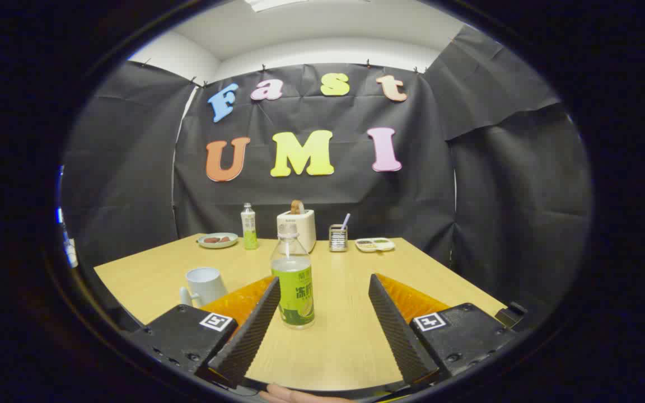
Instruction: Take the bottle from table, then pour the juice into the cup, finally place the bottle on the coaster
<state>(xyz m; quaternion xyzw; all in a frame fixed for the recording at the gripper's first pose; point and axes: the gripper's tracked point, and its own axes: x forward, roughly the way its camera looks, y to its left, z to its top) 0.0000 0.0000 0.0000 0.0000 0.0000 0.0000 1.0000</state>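
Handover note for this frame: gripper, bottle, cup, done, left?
Gripper: open, fingers wide, holding nothing.
Bottle: upright on the table, between the fingers, close to the left one, not gripped. Cap appears to be off.
Cup: on the table, left of the bottle, beyond the left finger.
Coaster: can't place it from this view.
Done: approach only.
Left: grasp bottle, pour into cup, set bottle on coaster.

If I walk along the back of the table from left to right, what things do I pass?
Plate → small bottle → toaster → metal holder → divided tray. Nearer, the gripper is open, with the juice bottle just inside its left finger.
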